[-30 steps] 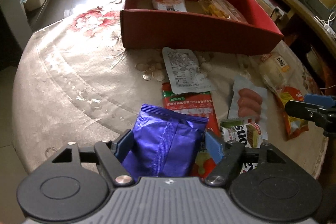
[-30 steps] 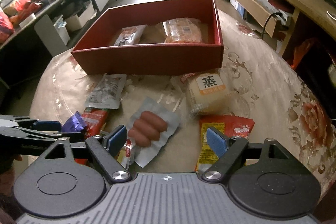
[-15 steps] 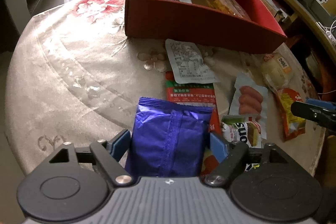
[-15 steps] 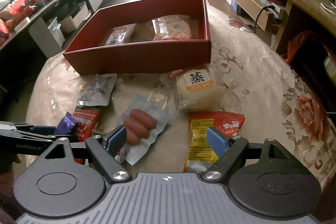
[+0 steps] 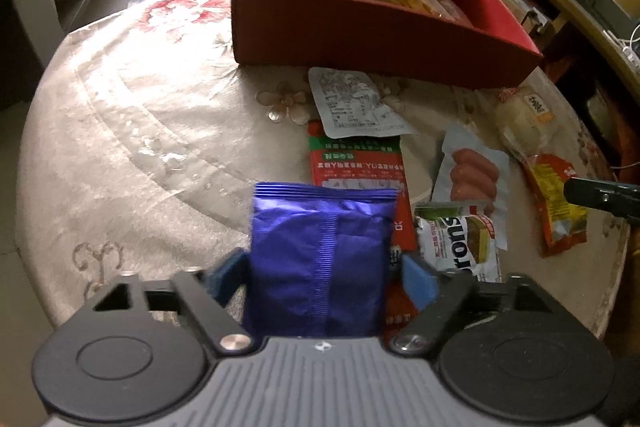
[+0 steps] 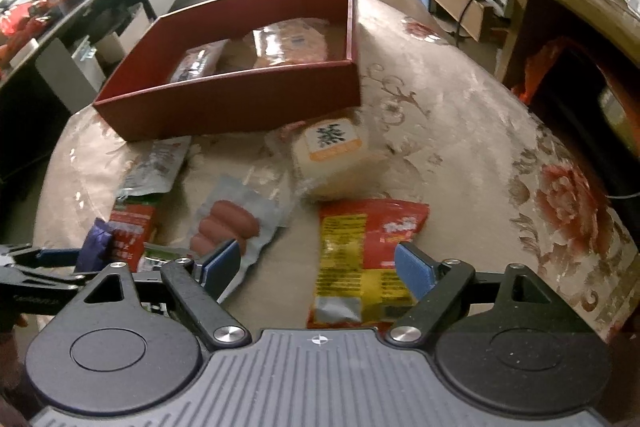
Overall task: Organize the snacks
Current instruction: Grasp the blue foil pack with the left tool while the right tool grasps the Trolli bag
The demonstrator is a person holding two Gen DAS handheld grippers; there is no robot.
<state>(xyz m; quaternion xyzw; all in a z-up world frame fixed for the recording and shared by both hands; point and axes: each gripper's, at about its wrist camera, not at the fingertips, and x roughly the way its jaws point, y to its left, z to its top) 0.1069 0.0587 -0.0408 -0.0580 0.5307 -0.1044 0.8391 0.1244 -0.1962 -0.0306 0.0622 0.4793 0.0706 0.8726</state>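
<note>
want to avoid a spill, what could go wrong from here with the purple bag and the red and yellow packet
1. The left gripper is closing on the purple bag; the slick foil could crumple or slip.
2. The right gripper straddles the red and yellow packet lying flat on the table, so its fingers may skid over it.

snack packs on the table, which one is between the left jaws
The purple foil pack. It sits between the left gripper's closing jaws, while the other loose packs, like the sausage pack and the red-and-yellow pack, lie flat on the cloth.
</note>
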